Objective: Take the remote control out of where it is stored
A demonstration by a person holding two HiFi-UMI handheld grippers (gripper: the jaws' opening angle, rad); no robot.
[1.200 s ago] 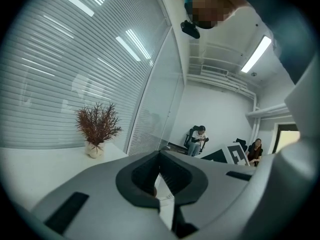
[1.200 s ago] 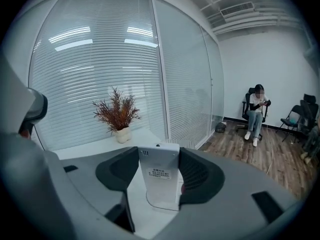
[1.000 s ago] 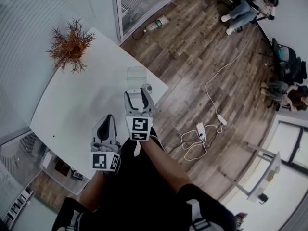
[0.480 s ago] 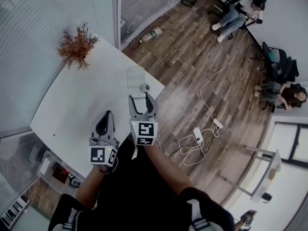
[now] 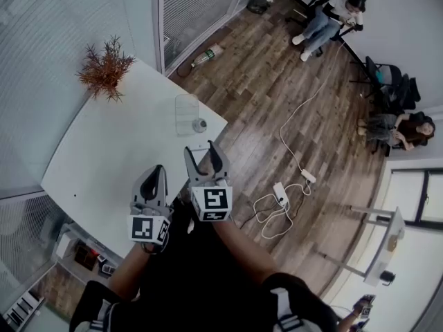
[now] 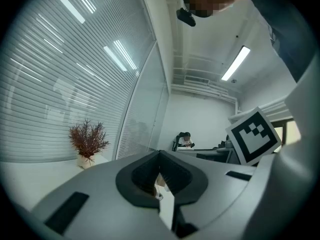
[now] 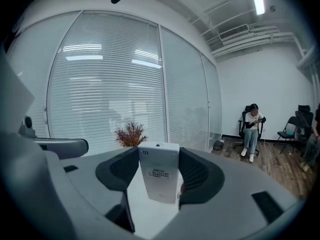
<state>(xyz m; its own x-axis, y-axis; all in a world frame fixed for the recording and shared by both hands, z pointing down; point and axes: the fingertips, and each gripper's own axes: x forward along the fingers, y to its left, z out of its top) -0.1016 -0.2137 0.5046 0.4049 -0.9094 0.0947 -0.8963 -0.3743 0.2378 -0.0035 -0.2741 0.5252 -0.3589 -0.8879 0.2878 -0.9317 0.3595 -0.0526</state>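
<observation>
My right gripper point(image 5: 203, 156) is shut on a white remote control point(image 5: 201, 160), which it holds in the air over the near edge of the white table point(image 5: 104, 151). In the right gripper view the remote point(image 7: 160, 178) stands upright between the jaws of that gripper point(image 7: 159, 159), its labelled back facing the camera. The clear plastic holder point(image 5: 186, 114) stands on the table beyond it, apart from the gripper. My left gripper point(image 5: 151, 178) hovers beside the right one with its jaws together and nothing in them; in its own view the left gripper point(image 6: 160, 154) shows no gap.
A dried red plant point(image 5: 105, 69) stands in a pot at the table's far corner. A small round object point(image 5: 200, 124) sits by the holder. A power strip and white cables point(image 5: 280, 194) lie on the wooden floor, a bottle point(image 5: 208, 52) by the glass wall. Seated people point(image 5: 325, 9) are far right.
My right gripper has drawn back from the clear holder toward the person and risen, taking the remote with it. The left gripper has shifted a little as well.
</observation>
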